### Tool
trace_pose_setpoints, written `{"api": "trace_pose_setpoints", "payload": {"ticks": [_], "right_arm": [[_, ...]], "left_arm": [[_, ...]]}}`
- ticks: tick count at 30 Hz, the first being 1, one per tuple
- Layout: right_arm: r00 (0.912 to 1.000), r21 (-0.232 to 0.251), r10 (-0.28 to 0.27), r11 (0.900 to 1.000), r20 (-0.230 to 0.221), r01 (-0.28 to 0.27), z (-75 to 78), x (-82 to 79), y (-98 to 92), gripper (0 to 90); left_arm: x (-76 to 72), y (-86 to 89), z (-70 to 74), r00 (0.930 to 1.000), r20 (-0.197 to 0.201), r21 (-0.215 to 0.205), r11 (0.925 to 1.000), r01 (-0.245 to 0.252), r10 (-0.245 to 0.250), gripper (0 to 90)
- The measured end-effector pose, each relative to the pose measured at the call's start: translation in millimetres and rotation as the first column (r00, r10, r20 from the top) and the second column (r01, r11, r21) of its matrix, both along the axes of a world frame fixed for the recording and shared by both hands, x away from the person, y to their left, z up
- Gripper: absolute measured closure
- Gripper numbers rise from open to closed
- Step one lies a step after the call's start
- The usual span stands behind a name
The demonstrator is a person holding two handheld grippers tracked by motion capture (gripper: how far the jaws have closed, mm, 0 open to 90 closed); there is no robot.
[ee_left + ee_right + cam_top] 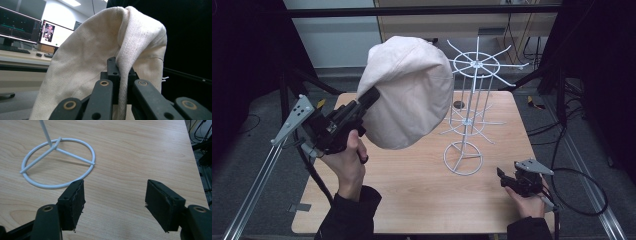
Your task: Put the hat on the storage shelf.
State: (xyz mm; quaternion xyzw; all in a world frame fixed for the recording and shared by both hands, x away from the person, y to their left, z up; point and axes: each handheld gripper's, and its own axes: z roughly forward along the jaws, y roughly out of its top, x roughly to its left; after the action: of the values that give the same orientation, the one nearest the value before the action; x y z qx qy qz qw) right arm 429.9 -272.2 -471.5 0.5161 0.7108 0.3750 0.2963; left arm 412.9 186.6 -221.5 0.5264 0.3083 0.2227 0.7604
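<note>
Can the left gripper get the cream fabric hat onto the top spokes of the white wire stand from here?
Probably yes: left gripper holds the cream fabric hat raised beside the white wire stand, nothing between.

From my feed there's a pale wooden tabletop (pixel 422 185) filling the middle of the high view, and a small dark round thing (pixel 458 105) sitting on it toward the back, can't tell what it is. Two lit monitors (pixel 53 33) on a desk show at the left of the left gripper view, keyboard (pixel 15 50) in front.
</note>
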Motion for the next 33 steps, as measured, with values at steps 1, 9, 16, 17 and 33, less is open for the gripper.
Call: {"api": "trace_pose_setpoints", "payload": {"ticks": [1,9,16,17,33], "right_arm": [[1.0000,0.000,0.000,1.000,0.000,0.000,0.0,0.0,-0.1,32.1],[1.0000,0.007,-0.003,1.000,0.000,0.003,0.3,-0.2,-0.2,32.1],[1.0000,0.008,-0.004,1.000,0.002,0.004,0.1,0.2,-1.8,32.1],[1.0000,0.008,-0.004,1.000,0.002,0.004,0.1,0.2,-1.8,32.1],[1.0000,0.001,-0.004,1.000,0.000,0.004,-0.6,0.6,-1.5,32.2]], "left_arm": [[1.0,-2.9,0.6,1.0000,0.001,0.003,1.0000,0.002,-0.002,88.7],[12.7,-23.2,-0.3,0.9996,-0.018,0.022,0.9995,0.022,-0.022,88.7],[23.0,-32.4,-7.9,0.9985,-0.042,0.018,0.9992,0.037,-0.036,88.7],[23.0,-32.4,-7.9,0.9985,-0.042,0.018,0.9992,0.037,-0.036,88.7],[32.8,-30.3,-28.8,0.9952,-0.096,0.077,0.9966,0.027,-0.020,88.6]]}}
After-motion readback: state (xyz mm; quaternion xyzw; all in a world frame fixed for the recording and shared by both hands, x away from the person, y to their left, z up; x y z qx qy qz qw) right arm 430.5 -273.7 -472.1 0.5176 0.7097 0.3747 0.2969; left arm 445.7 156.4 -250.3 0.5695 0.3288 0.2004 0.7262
